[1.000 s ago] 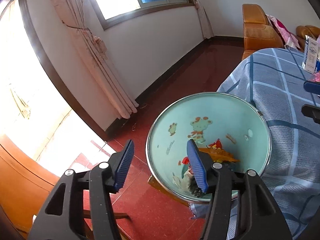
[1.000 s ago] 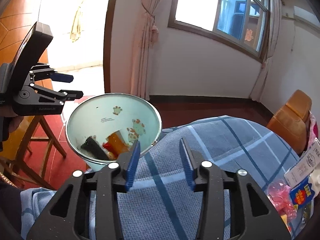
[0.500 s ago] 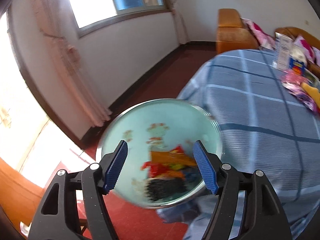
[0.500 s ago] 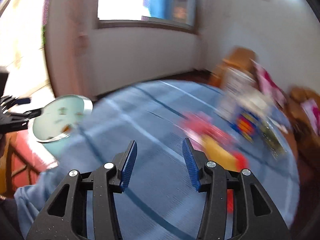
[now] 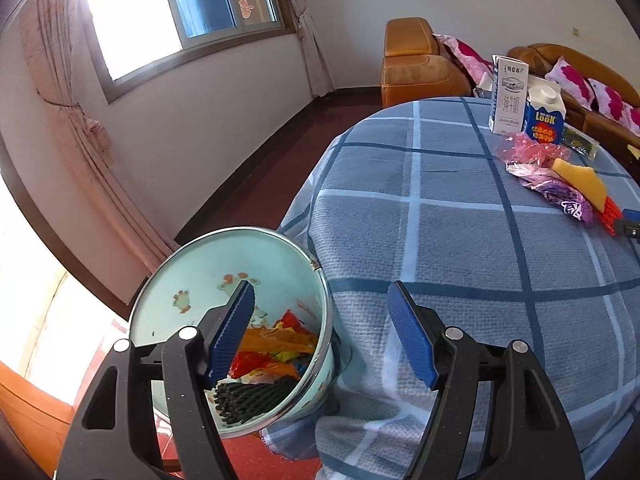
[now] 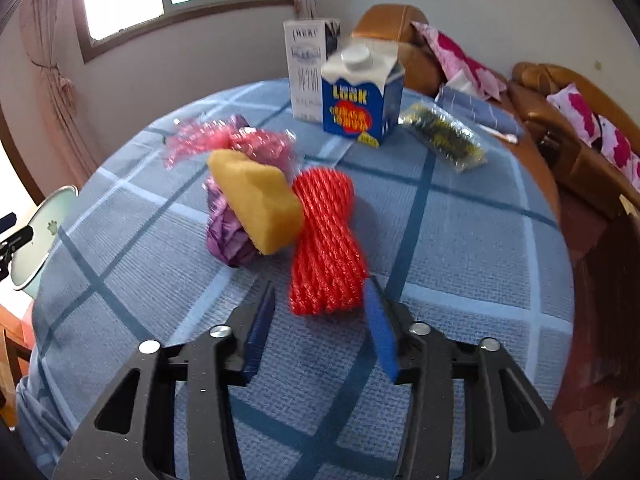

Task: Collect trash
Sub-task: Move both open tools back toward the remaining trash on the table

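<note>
Your right gripper (image 6: 320, 320) has just been closing its fingers to a narrow gap, with nothing between them yet; the near end of the red foam net (image 6: 326, 236) lies just in front of the tips on the counter (image 6: 460, 240). Bring the fingers down around this end and press only when both pads are beside it, so the yellow sponge (image 6: 256, 204) touching it is not dragged along. Your left gripper (image 5: 322, 332) has wide, empty fingers and waits near the bin (image 5: 192, 272) beside the counter.

The left view shows the trash already inside the bin; the right view shows only its rim, but shows the blue carton (image 6: 360, 96) and the wrapped packet (image 6: 444, 140) clearly.
</note>
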### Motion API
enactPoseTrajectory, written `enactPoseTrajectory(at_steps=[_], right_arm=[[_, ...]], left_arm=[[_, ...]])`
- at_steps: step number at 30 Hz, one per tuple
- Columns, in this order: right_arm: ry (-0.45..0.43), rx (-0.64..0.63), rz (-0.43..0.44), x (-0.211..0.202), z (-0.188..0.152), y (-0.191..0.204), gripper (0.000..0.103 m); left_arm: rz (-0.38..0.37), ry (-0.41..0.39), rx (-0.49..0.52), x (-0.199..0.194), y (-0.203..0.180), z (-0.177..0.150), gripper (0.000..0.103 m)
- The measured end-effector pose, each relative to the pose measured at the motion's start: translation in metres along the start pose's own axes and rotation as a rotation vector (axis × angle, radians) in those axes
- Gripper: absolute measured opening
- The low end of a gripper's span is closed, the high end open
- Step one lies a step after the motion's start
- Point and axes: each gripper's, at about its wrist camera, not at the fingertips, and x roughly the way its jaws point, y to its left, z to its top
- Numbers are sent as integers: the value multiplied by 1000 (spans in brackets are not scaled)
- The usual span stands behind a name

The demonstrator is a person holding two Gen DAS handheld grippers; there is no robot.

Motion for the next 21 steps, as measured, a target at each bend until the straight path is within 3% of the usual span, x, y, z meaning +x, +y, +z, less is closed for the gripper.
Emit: enactPoseTrajectory(at_steps=[2, 8, 10, 13, 21], right_arm=[[9, -3, -22, 4, 4, -6, 30], [-24, 35, -147, -1, 18, -39, 30], [-33, 54, -148, -6, 20, -49, 31], [-53, 83, -139, -16, 18, -56, 46], [-102, 254, -100, -36, 10, -69, 44]], left_arm=[[-6, -2, 1, 2, -2, 4, 68], [-32, -21, 14, 4, -17, 20, 68], [-42, -27, 21, 5, -24, 25, 68], [-63, -38, 32, 6, -36, 34, 68], [-88, -57, 50, 11, -59, 51, 68]])
